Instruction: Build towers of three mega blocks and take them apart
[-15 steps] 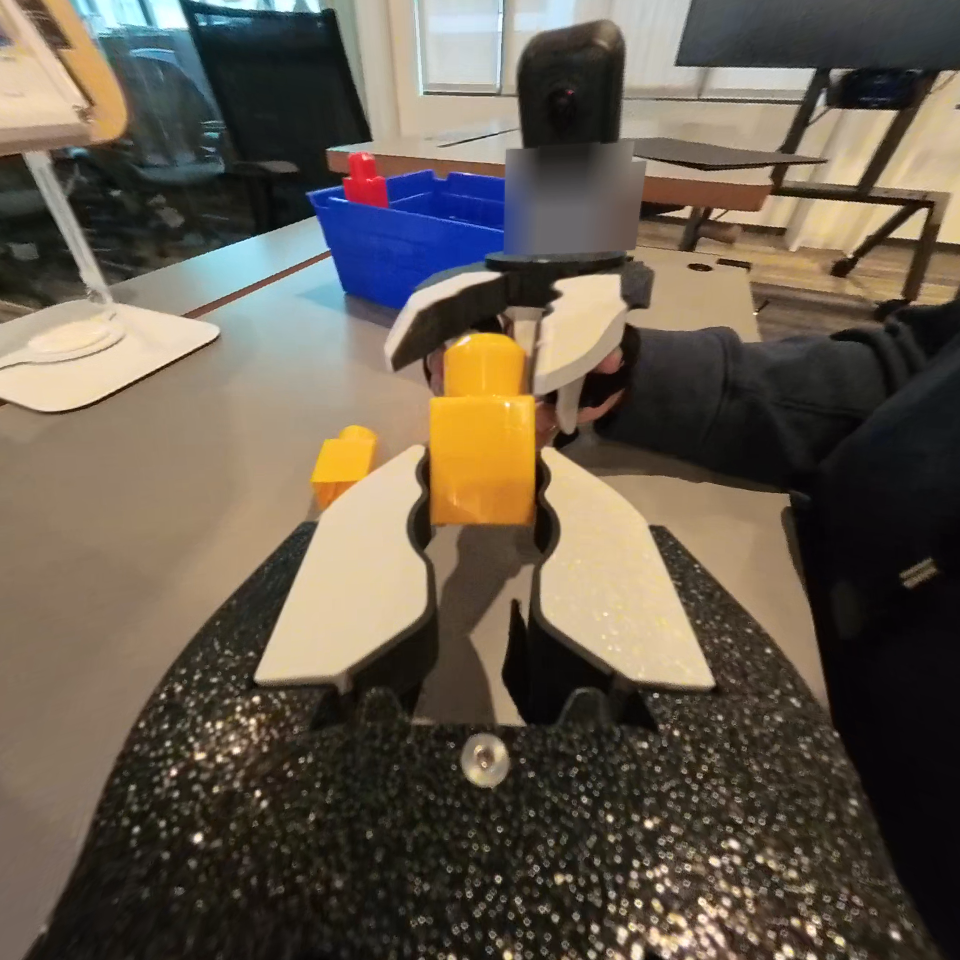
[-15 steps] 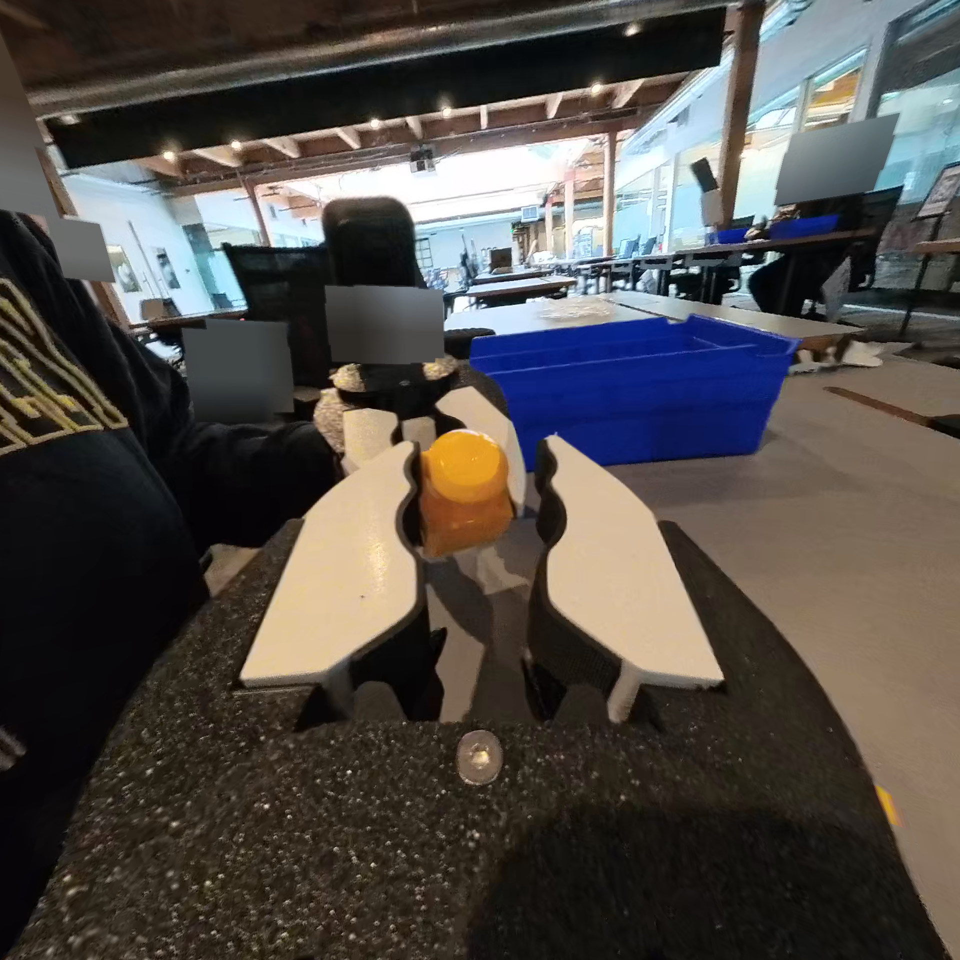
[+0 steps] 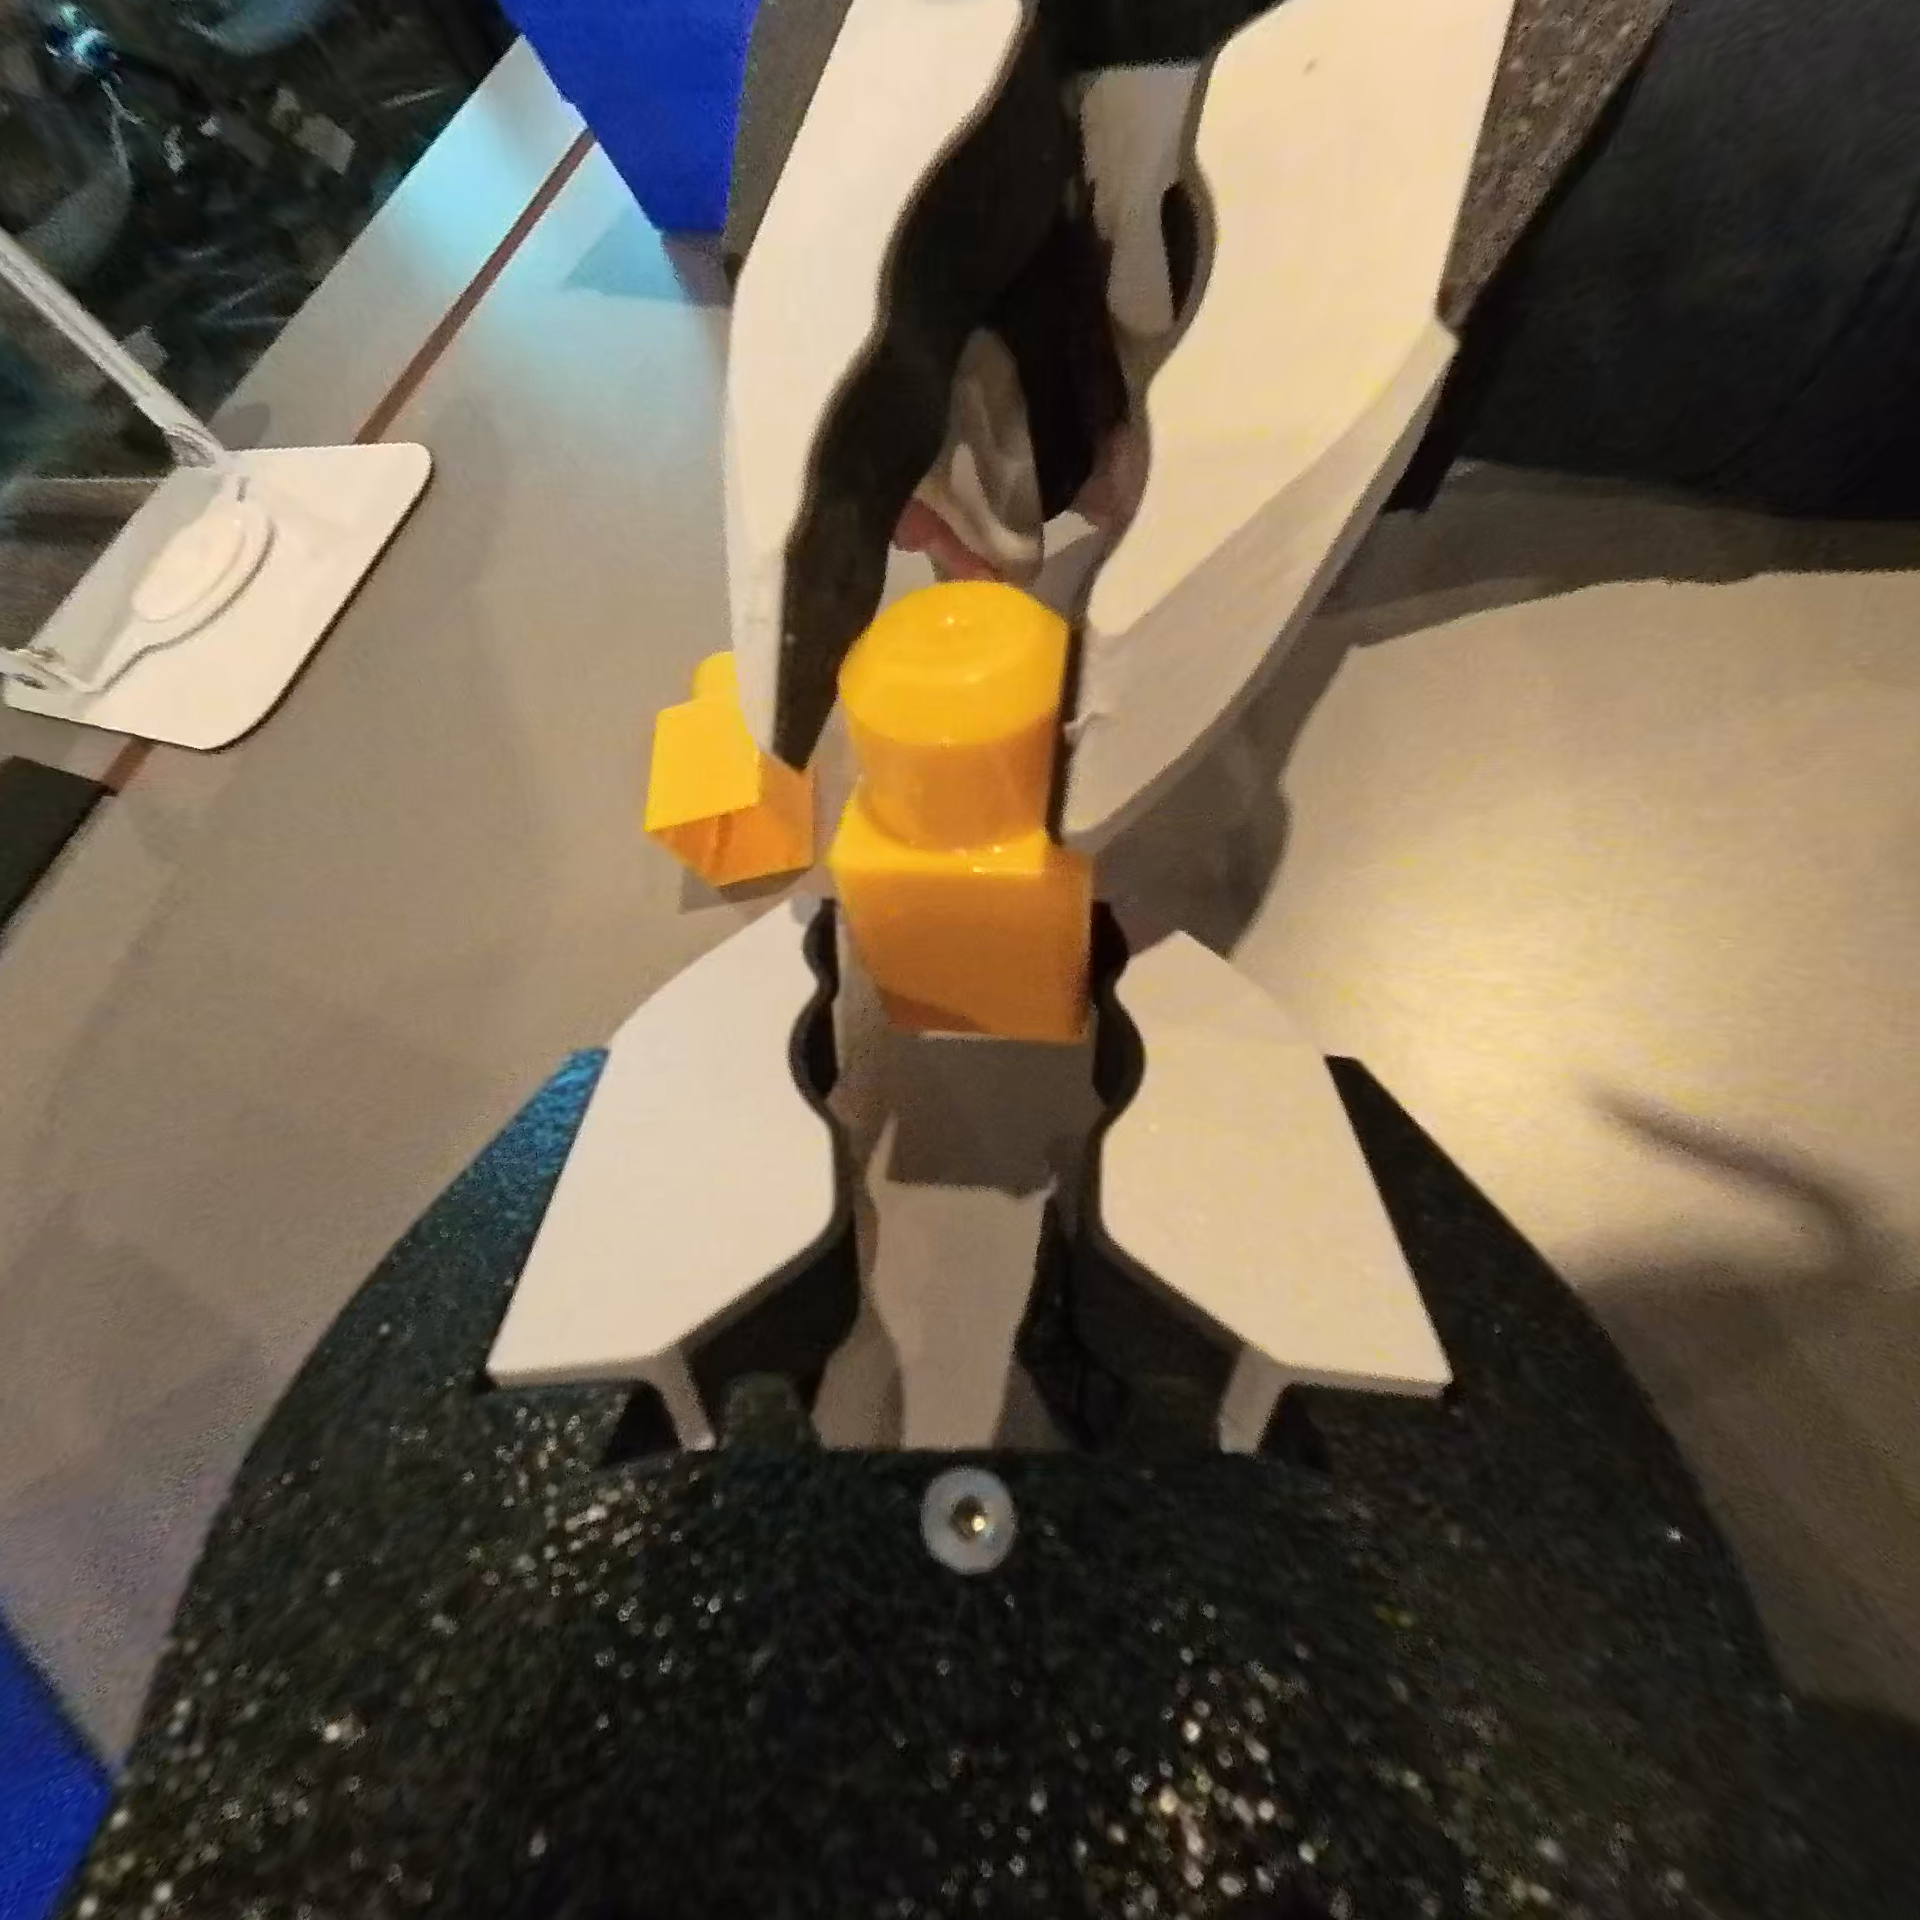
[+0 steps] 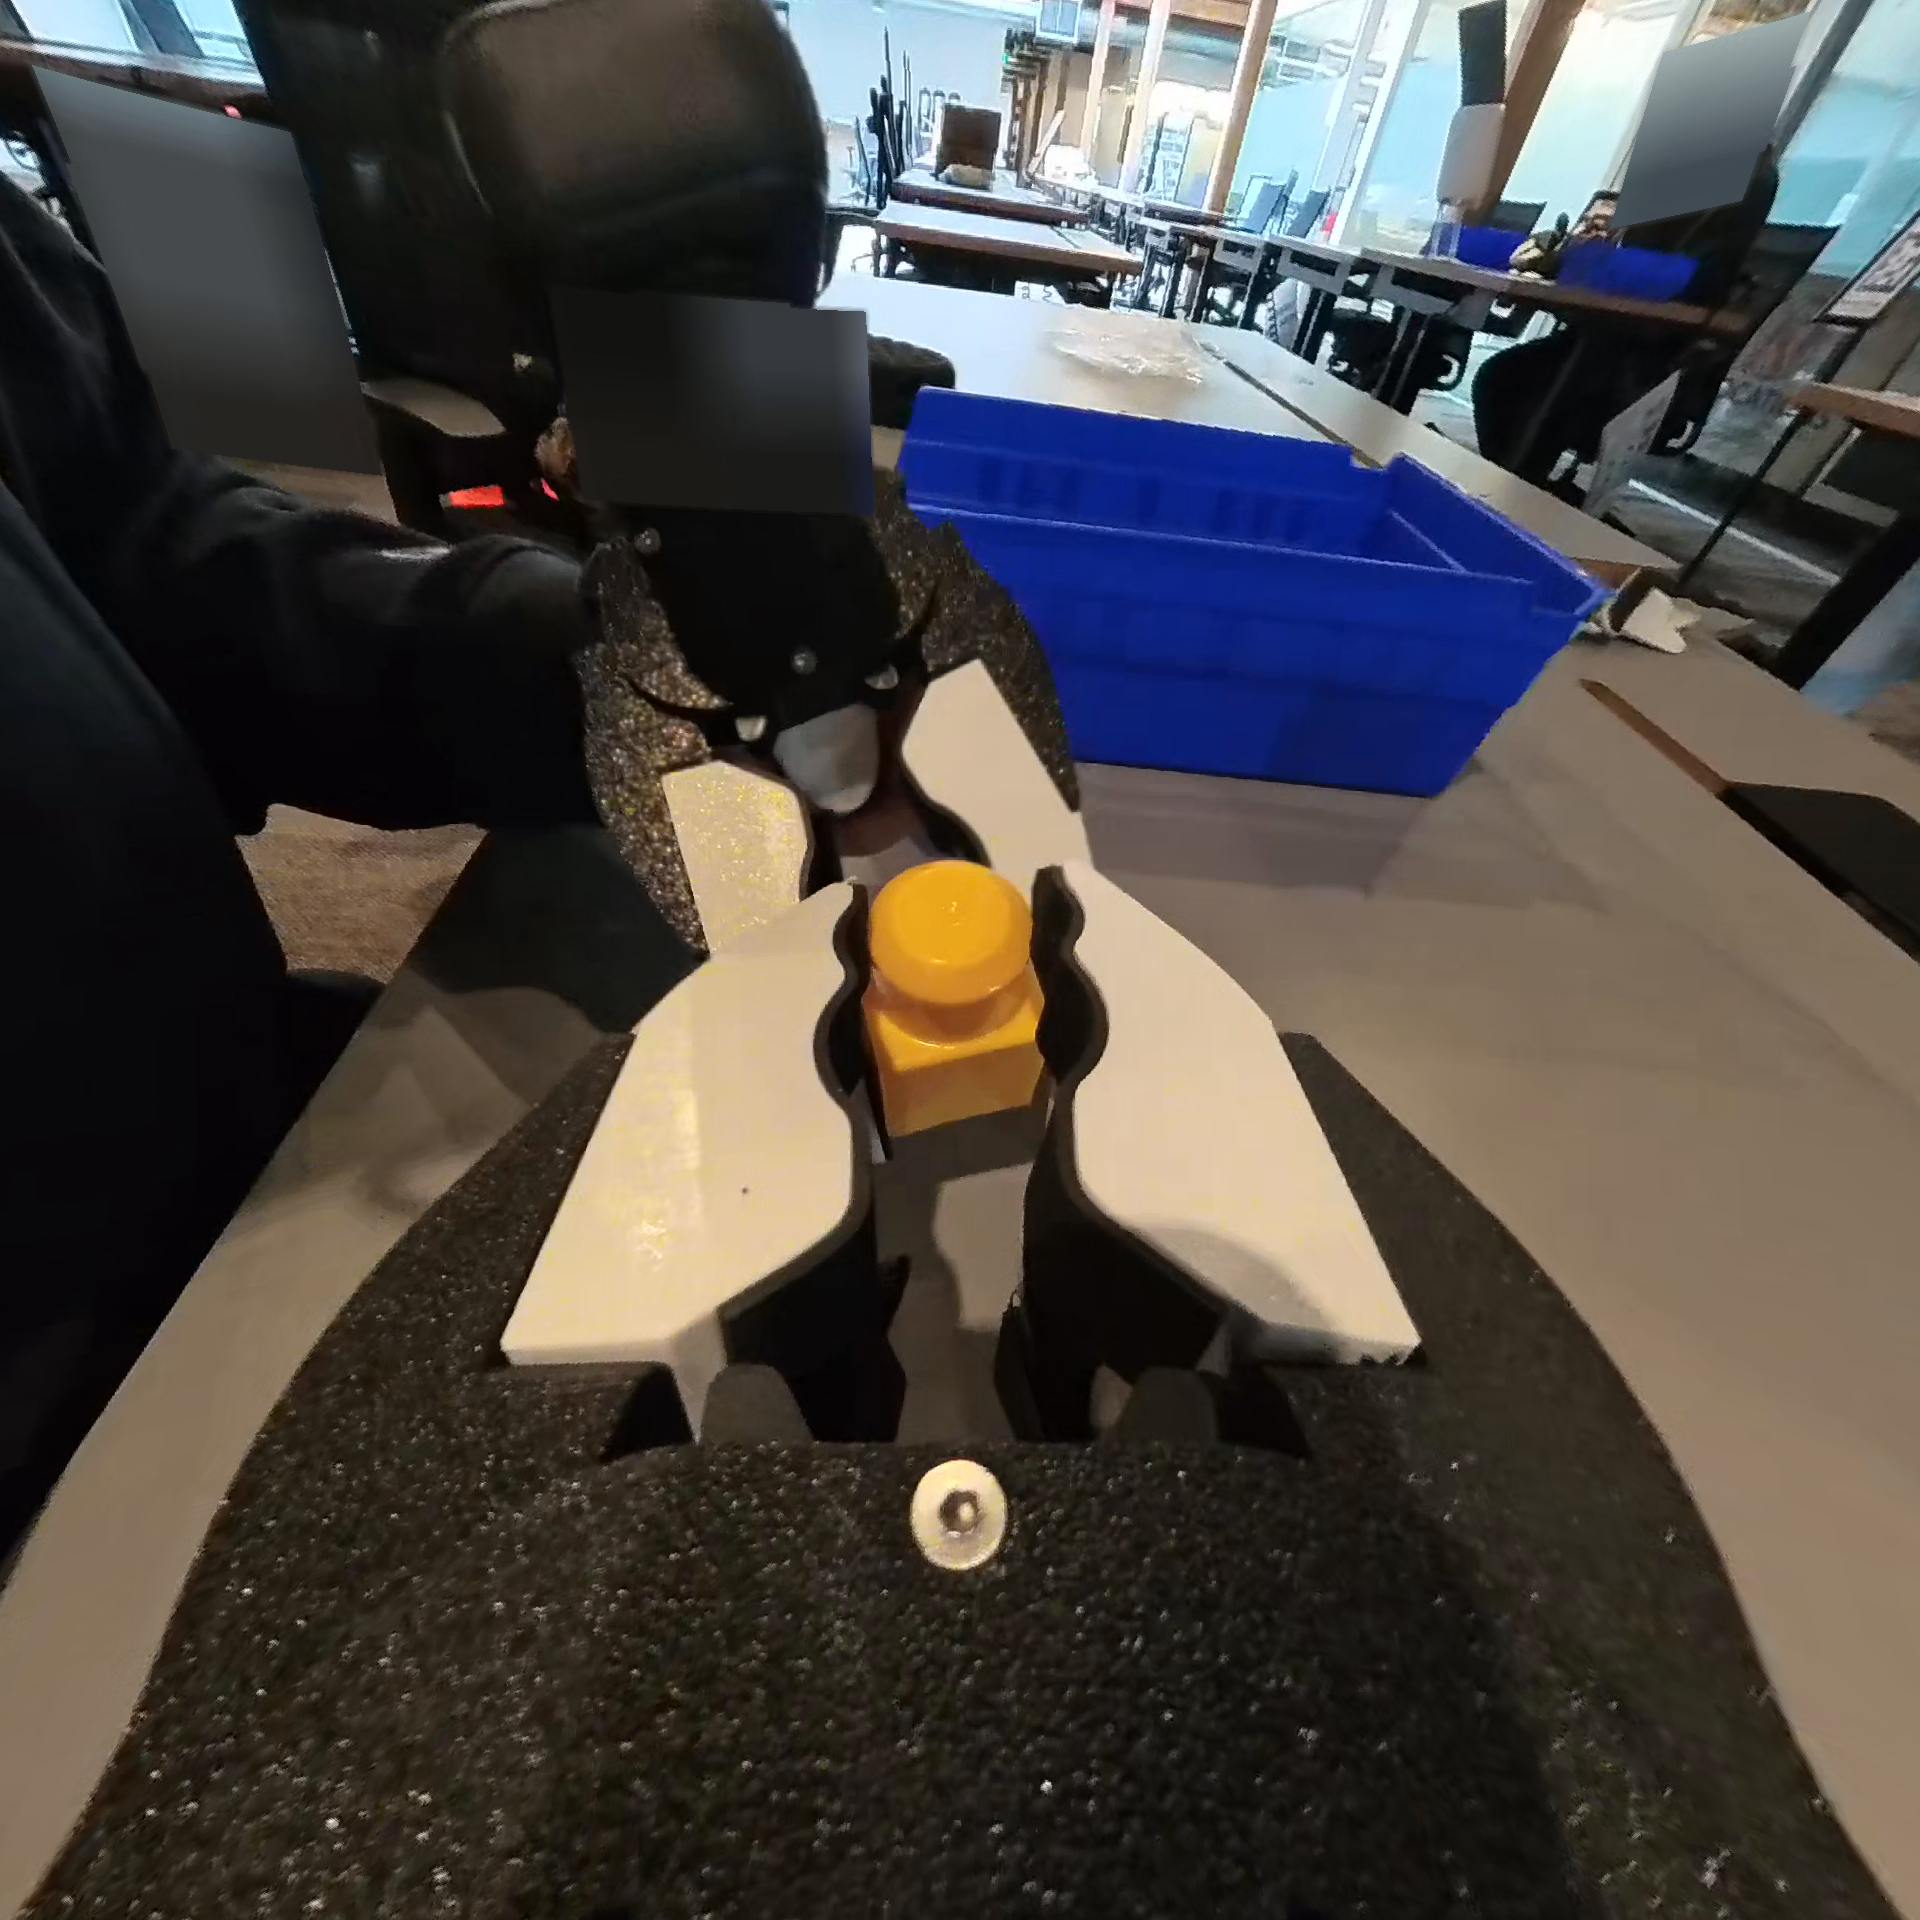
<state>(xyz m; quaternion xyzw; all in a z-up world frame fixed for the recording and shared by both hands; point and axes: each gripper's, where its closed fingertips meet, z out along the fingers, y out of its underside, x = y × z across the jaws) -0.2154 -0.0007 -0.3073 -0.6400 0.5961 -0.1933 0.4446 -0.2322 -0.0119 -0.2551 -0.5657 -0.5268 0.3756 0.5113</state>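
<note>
A yellow mega block (image 3: 951, 717) stands upright between the fingers of my left gripper (image 3: 961, 966), which is shut on its square body just above the grey table (image 3: 1558, 831). My right gripper (image 3: 940, 727) reaches in from the far side, and its fingers close on the same block's round stud. In the right wrist view, the right gripper (image 4: 951, 935) is shut on the yellow block (image 4: 951, 1039), with the left gripper (image 4: 862, 821) just behind it. A second yellow block (image 3: 717, 800) lies tipped on the table, just left of the held one.
A blue bin (image 4: 1247, 623) stands on the table beyond the grippers; it also shows in the left wrist view (image 3: 644, 104). A white flat stand base (image 3: 239, 582) lies at the far left. A person's dark sleeves (image 4: 312, 644) are beside the grippers. Some 5 cm of space lies between my two pairs of fingers.
The right gripper has come in over the yellow block and narrowed its fingers onto it. The left gripper still holds the block and now tilts down towards the table.
</note>
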